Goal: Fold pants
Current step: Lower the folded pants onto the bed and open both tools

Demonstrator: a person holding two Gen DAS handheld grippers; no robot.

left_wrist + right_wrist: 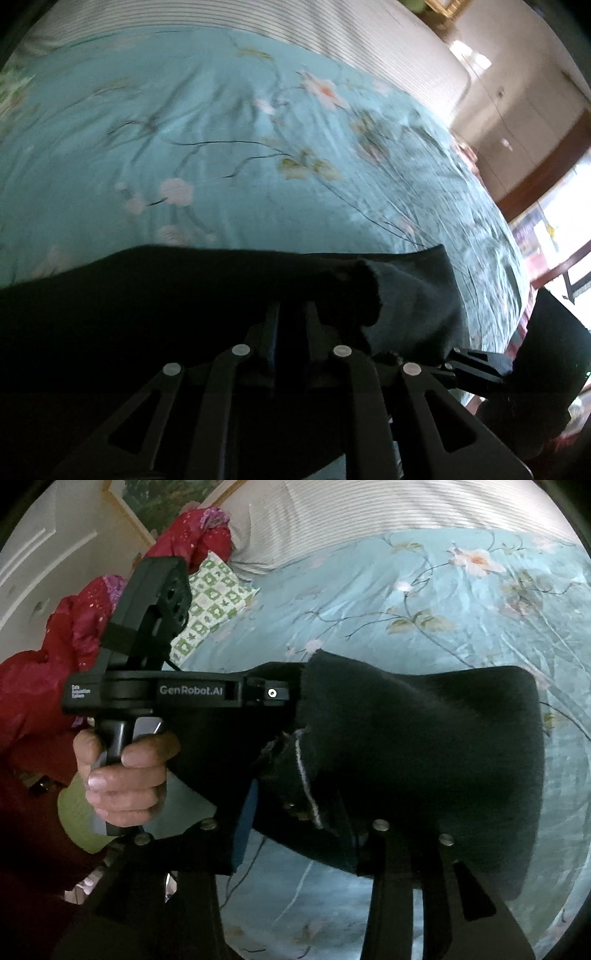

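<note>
My left gripper (291, 314) is matte black: four flat linkage bars fan back toward the lens, each with a long slot cut through it and a round silver rivet (241, 349) at its joint. The right gripper (306, 830) has the same black bars and small silver screws (380, 825). Seen from the right wrist, the left unit's body carries grey lettering "GenRobot.AI" (191, 690), a tiny white label at its rear and one bright screw. My hand (125, 775) is bare, pale pink, with short nails. My sleeve (33, 686) is dark red
</note>
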